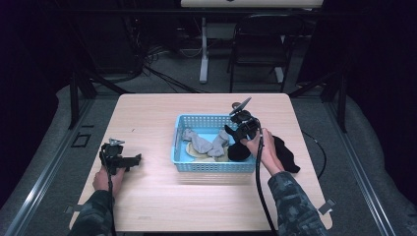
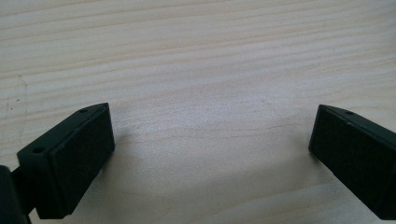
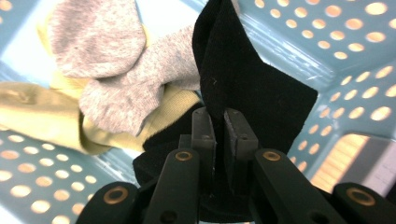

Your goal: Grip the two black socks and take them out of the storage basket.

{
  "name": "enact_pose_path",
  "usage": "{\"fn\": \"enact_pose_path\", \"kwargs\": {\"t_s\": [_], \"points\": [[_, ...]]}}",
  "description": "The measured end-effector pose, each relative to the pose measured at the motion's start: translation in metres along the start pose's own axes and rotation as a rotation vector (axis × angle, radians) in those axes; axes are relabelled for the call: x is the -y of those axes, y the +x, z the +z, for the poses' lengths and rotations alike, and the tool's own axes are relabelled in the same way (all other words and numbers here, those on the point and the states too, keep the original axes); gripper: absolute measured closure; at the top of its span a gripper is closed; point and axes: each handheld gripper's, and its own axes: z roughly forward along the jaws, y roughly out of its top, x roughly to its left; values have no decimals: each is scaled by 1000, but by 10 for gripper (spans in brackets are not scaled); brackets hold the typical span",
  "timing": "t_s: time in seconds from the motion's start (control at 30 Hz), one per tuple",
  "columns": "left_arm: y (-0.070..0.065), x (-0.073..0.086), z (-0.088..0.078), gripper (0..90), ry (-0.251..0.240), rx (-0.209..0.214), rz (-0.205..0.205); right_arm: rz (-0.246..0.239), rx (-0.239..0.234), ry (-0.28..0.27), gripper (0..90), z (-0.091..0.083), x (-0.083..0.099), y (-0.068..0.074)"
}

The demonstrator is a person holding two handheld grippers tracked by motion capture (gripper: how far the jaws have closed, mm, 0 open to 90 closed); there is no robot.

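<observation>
Now right claw (image 3: 218, 122) clamped on black sock (image 3: 247, 84), above blue basket (image 3: 345, 42), left claw (image 2: 210, 149) wide

Looks like a lab or recording studio, not a home. Plain wooden table (image 1: 147, 196) set in the middle of a dark room, black curtains (image 1: 29, 59) on both sides, black metal frame (image 1: 74, 93) bracing the corners. Grey floor (image 1: 162, 83) behind, with loose cables (image 1: 162, 73) trailing across it. Folding chair (image 1: 260, 44) and a white desk leg (image 1: 203, 49) at the back. Tape marks (image 1: 80, 140) on the floor left of the table. Very much a data-collection rig.
</observation>
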Motion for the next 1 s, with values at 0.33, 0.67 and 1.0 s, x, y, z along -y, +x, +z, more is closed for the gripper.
{"fn": "enact_pose_path", "kwargs": {"t_s": [0.33, 0.67, 1.0], "points": [[0, 0, 0, 2, 0, 0, 0, -18, -17, -25, 841, -34, -5, -7], [0, 0, 0, 2, 0, 0, 0, -33, -10, -66, 840, -63, -17, -6], [0, 0, 0, 2, 0, 0, 0, -36, -13, -94, 840, -82, -21, -7]]}}
